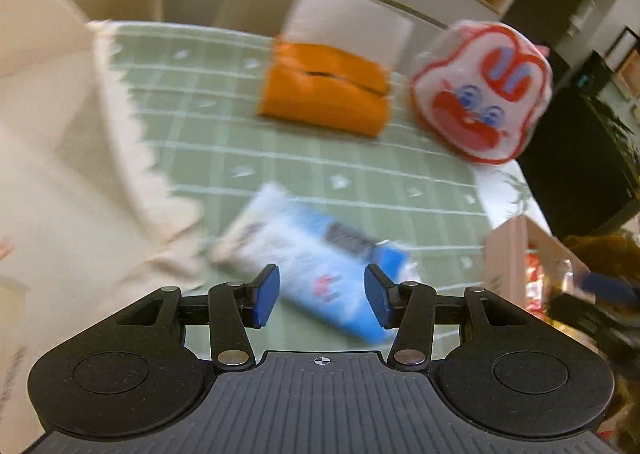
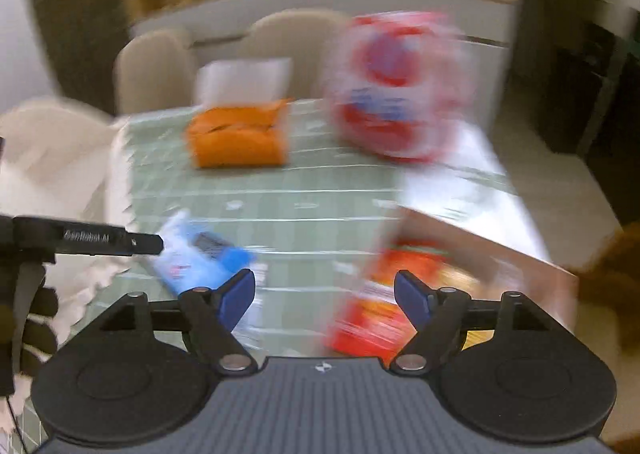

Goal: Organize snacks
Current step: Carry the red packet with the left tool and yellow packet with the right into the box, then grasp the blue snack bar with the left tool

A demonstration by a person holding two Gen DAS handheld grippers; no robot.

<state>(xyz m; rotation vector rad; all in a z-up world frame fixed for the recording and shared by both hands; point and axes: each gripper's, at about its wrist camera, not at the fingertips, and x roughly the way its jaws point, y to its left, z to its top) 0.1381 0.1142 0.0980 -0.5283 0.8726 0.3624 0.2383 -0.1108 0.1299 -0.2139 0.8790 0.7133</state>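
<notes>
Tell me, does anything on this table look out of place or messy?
Only the blue snack packet stands out: it lies loose and askew on the green tablecloth, while other snacks already sit in the cardboard box. Nothing looks spilled.

Left gripper (image 1: pixel 322 296) angled downward, jaws partly apart, nothing clamped, right gripper (image 2: pixel 325 294) angled downward, jaws wide, empty

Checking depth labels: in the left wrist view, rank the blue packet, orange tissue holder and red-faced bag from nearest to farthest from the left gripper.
1. Blue packet, on the green cloth just ahead of the left gripper.
2. Orange tissue holder, farther up the cloth, centre.
3. Red-faced bag, far right; about as far as the holder, too close to call.
</notes>
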